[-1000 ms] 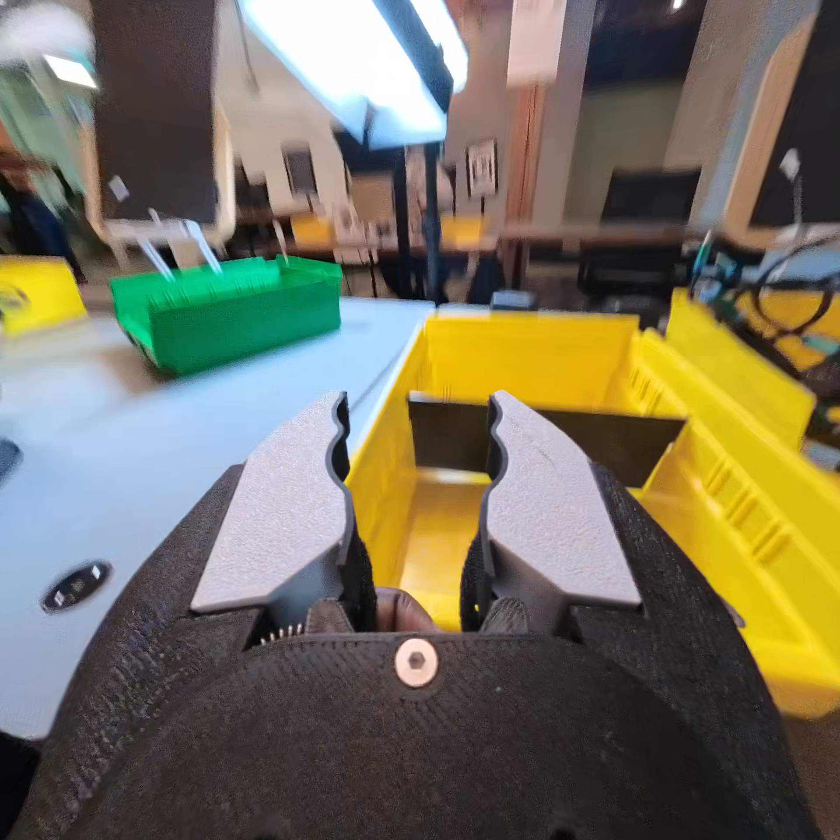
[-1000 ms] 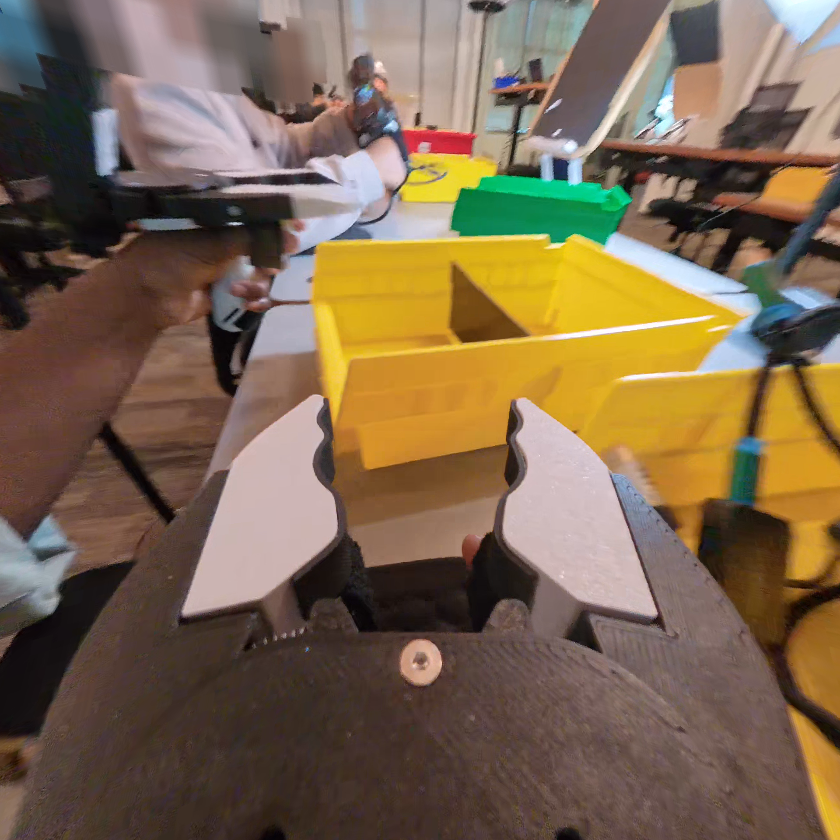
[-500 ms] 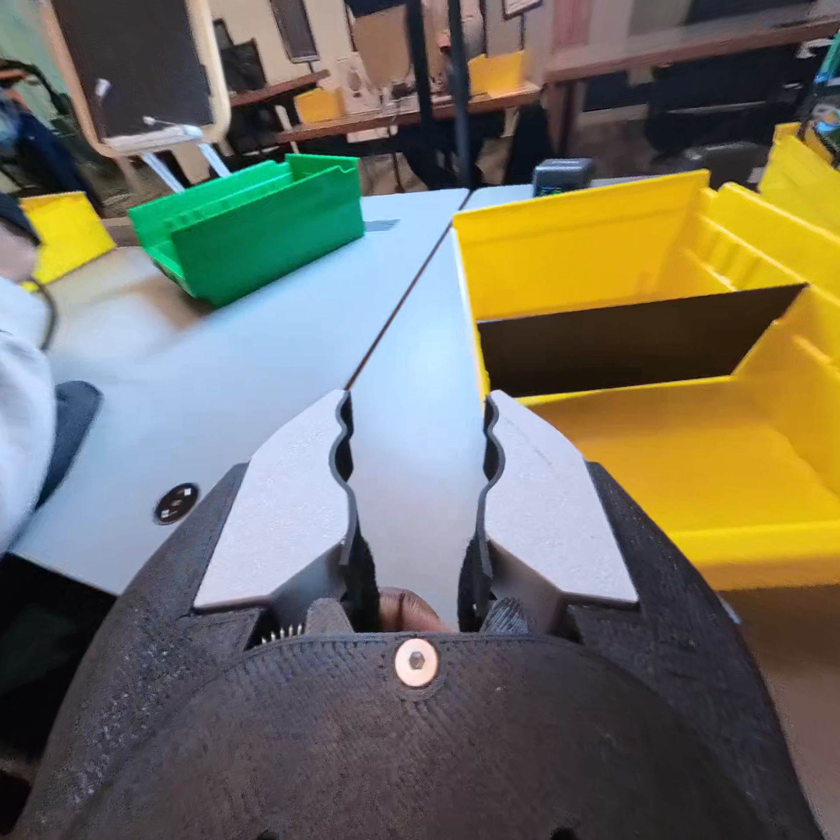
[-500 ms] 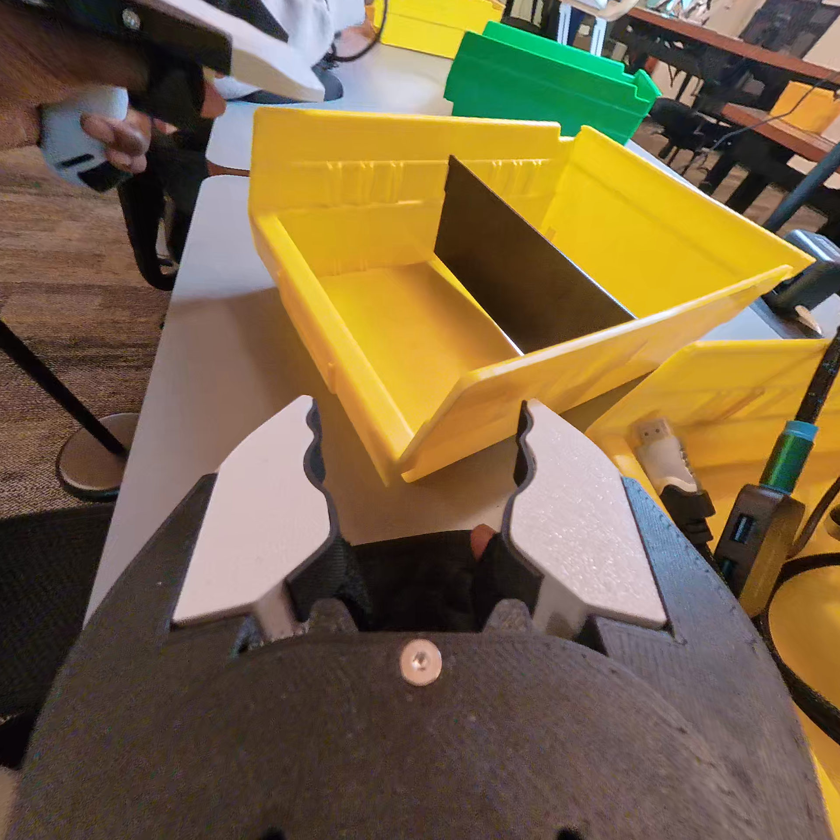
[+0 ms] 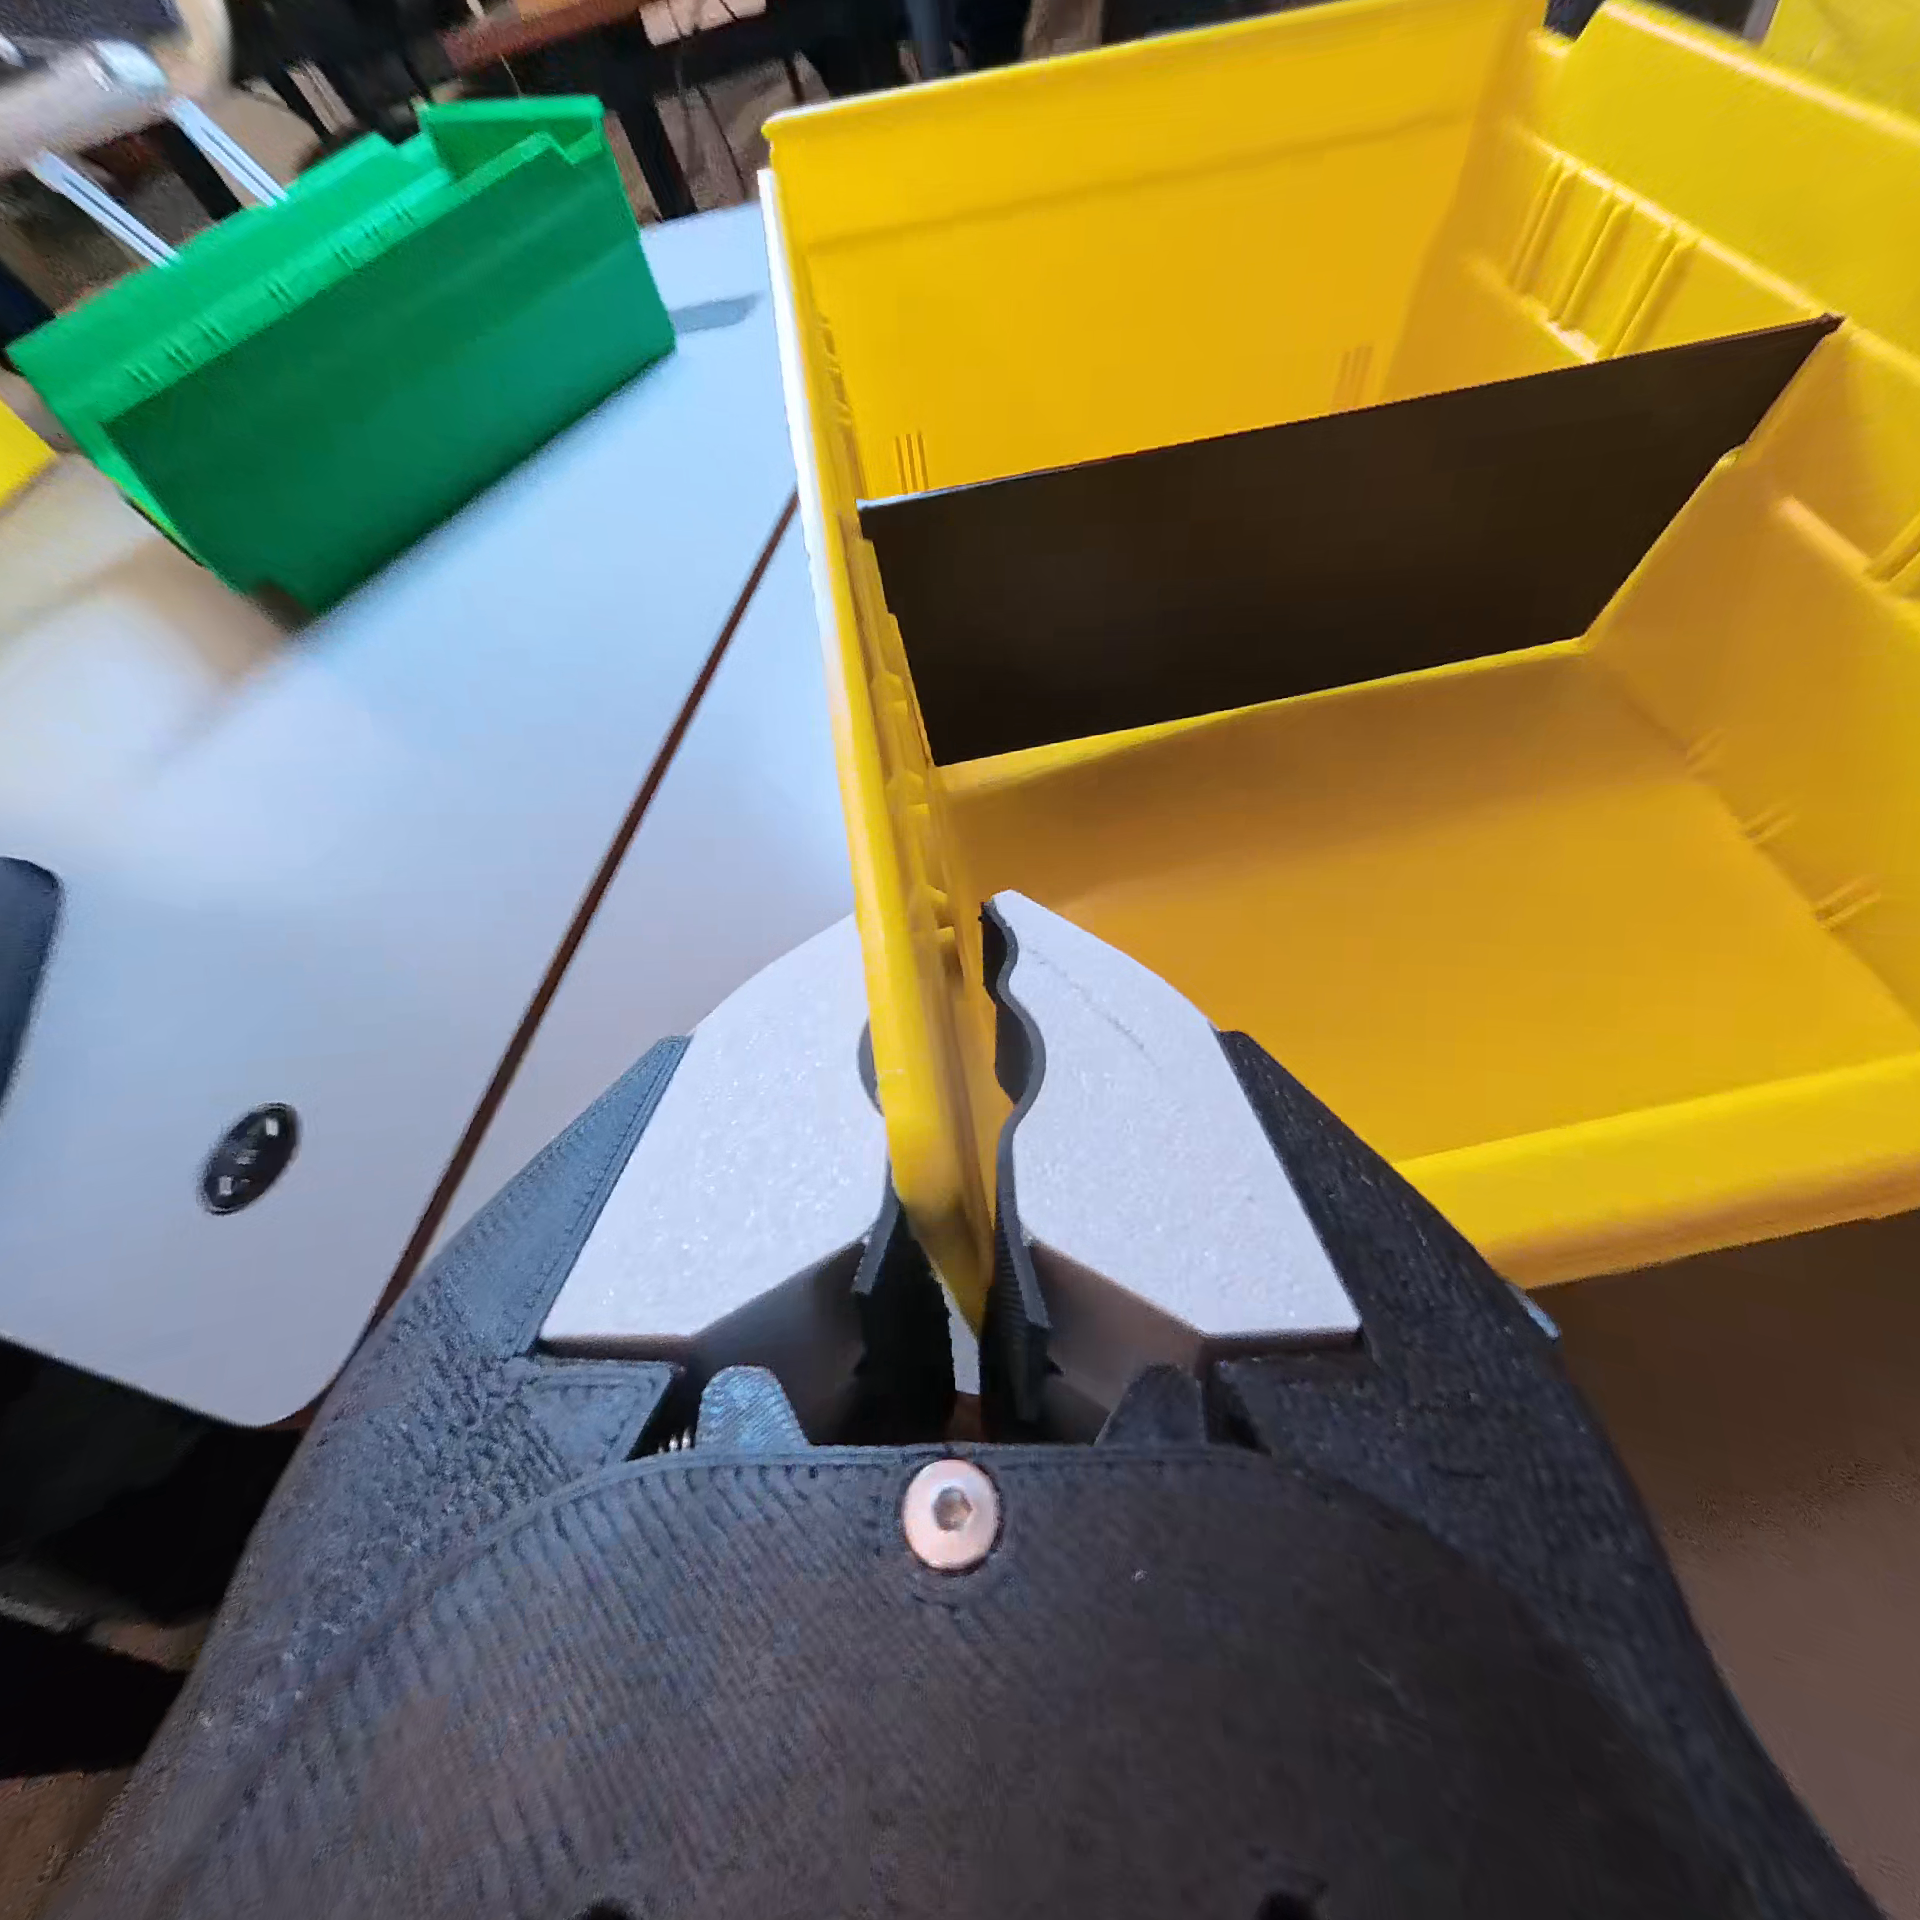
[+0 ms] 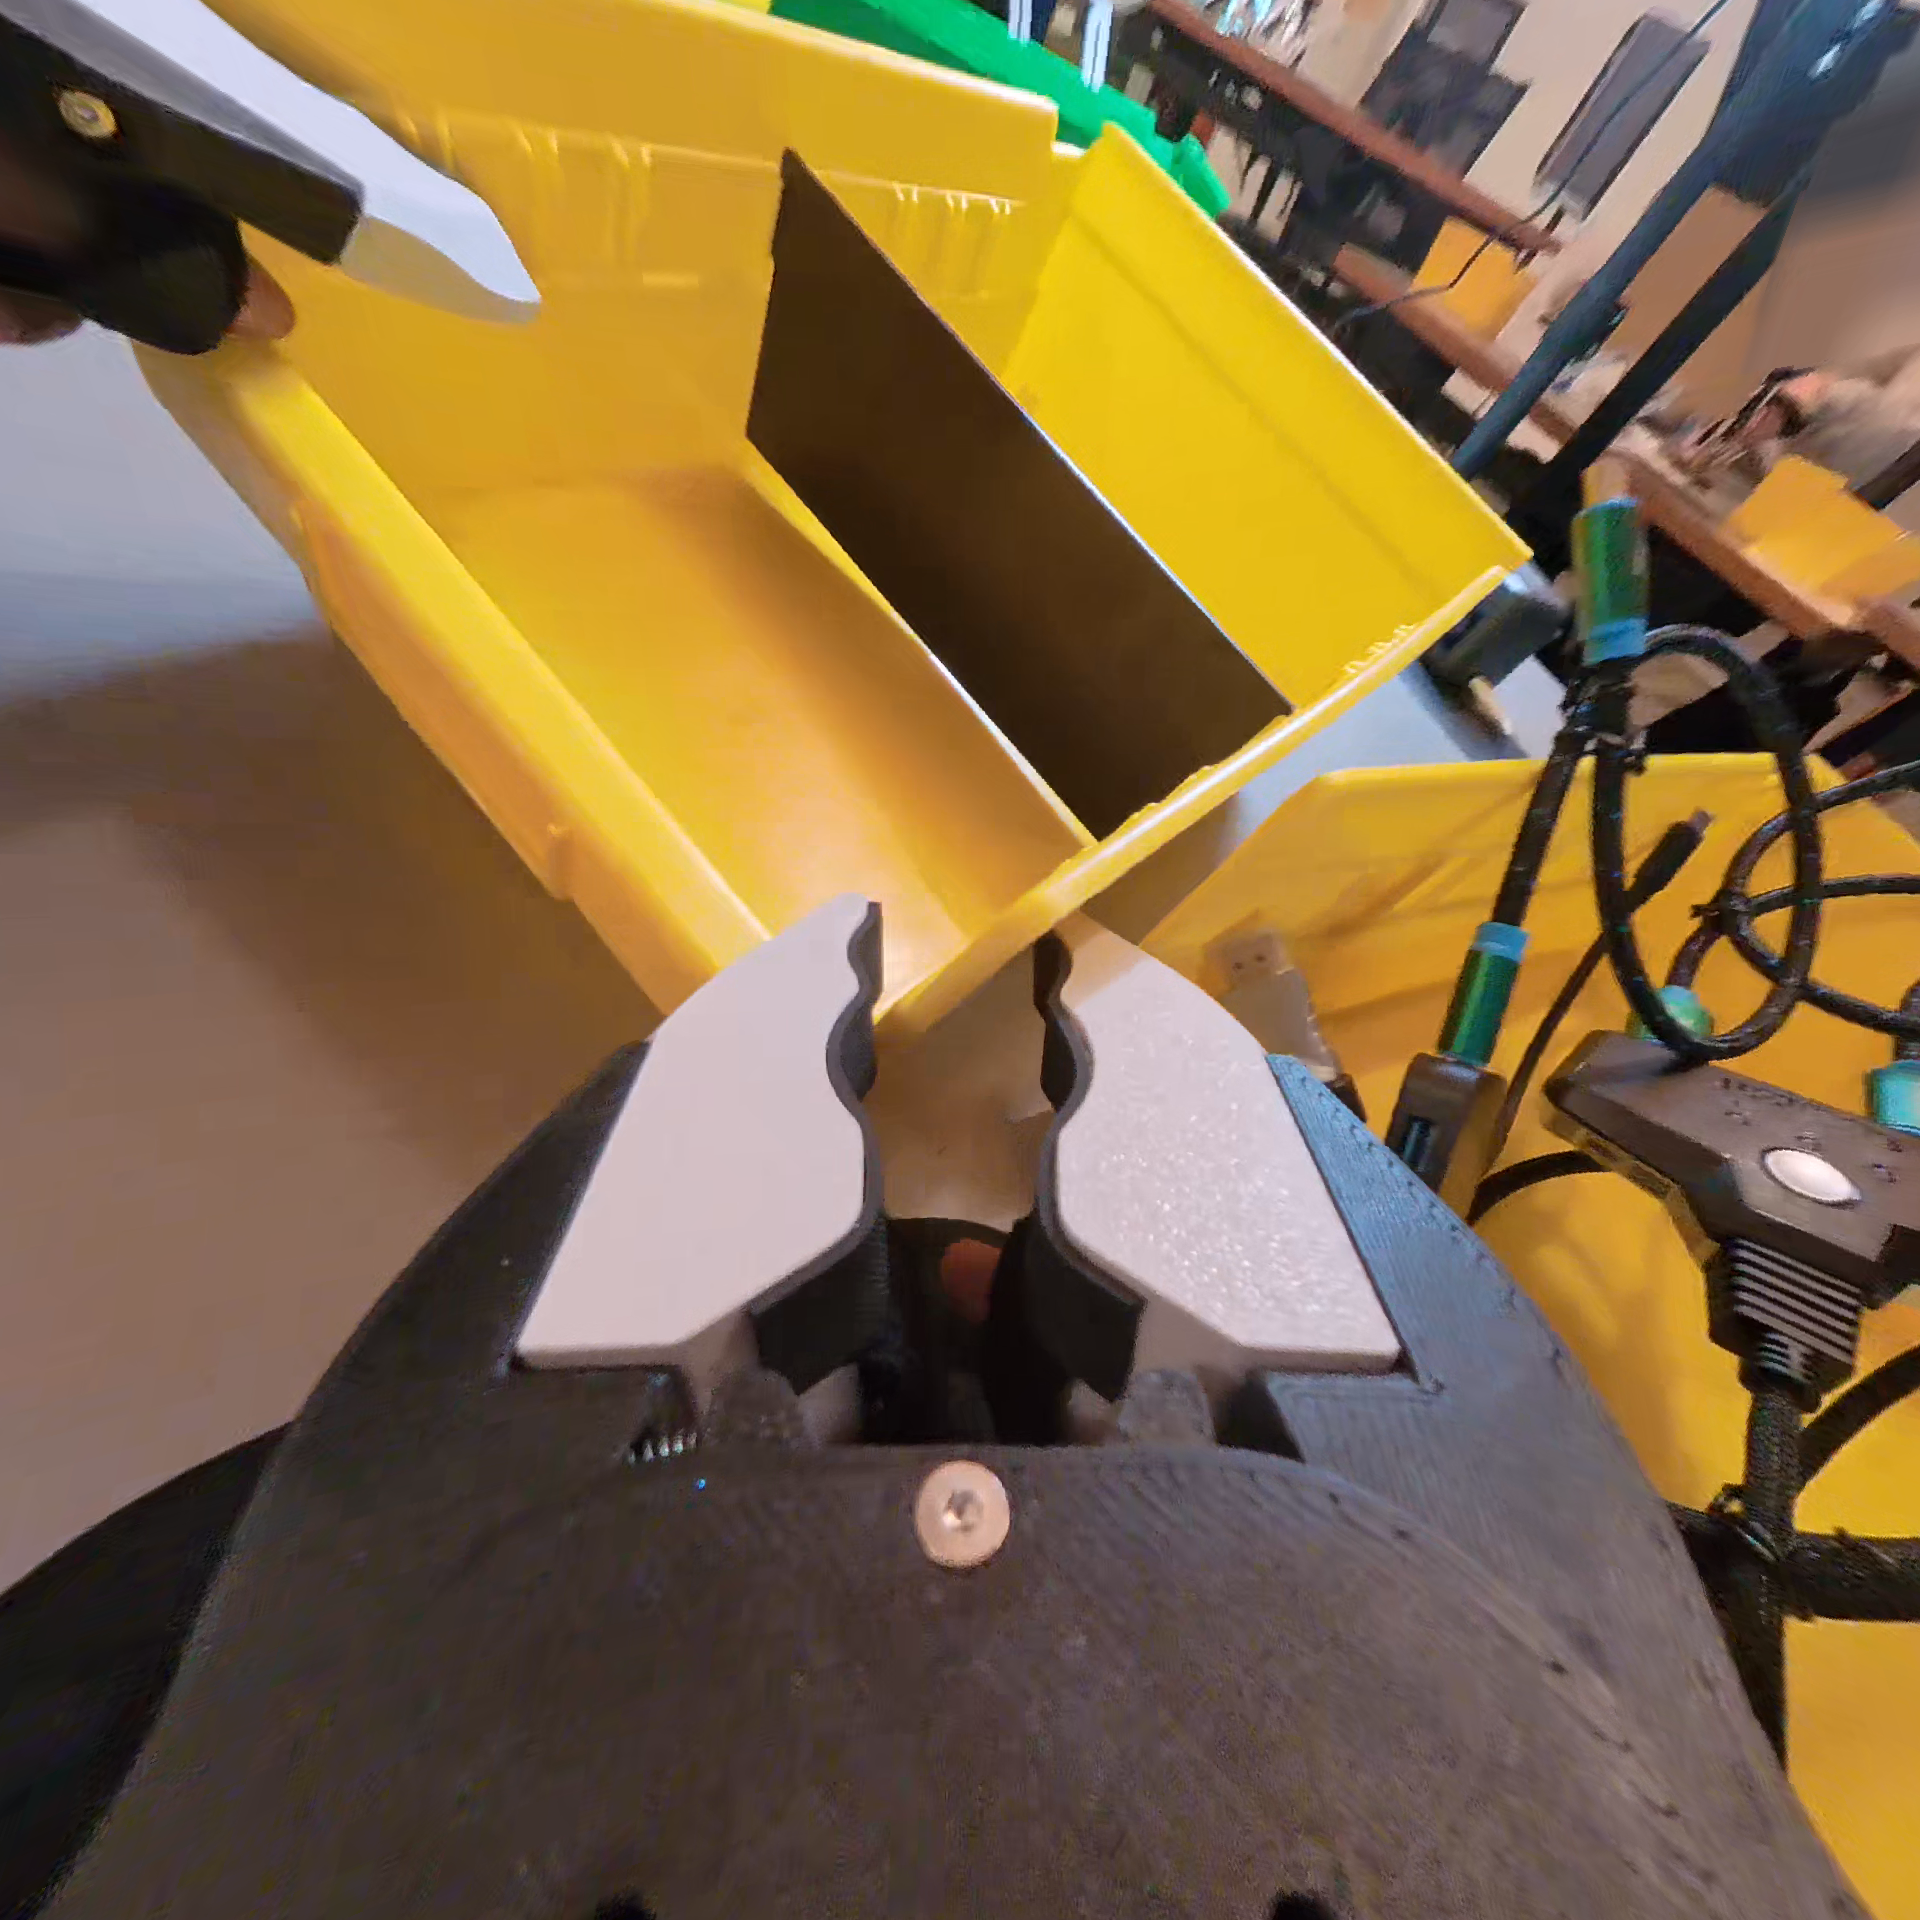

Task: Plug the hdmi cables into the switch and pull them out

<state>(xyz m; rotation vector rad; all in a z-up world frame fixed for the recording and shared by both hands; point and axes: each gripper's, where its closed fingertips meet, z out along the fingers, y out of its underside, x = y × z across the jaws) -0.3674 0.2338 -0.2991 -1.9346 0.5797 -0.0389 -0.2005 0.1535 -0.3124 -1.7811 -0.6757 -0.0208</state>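
An empty yellow bin (image 5: 1351, 935) with a black divider (image 5: 1299, 561) stands on the grey table. My left gripper (image 5: 935, 997) is shut on its left wall near the front corner. My right gripper (image 6: 956, 935) has its jaws narrowed around the near corner of the same bin (image 6: 727, 675), and the rim runs between the fingertips. The left gripper (image 6: 312, 229) also shows at that view's top left, on the bin's far wall. The black HDMI switch (image 6: 1745, 1164) with a silver button lies in a second yellow bin (image 6: 1382, 831) at right, with black braided cables (image 6: 1600, 831) and a loose silver plug (image 6: 1262, 966).
A green bin (image 5: 343, 343) stands on the grey table (image 5: 312, 831) to the left and behind. A round black grommet (image 5: 247, 1155) sits in the tabletop. Other tables, chairs and a dark stand pole (image 6: 1662, 260) are in the background. About 20 cm separates my left fingertips from my right. The loose silver plug (image 6: 1262, 966) is closer to my right gripper, around 6 cm from its tips; the left tips are 25 cm off. Between my right fingertips and the black HDMI switch (image 6: 1745, 1164) there is roughly 15 cm.
Both grippers moved down and forward to the yellow bin. The left closed on its left wall; the right narrowed around the near corner. The views tilted from the room down to the bin.
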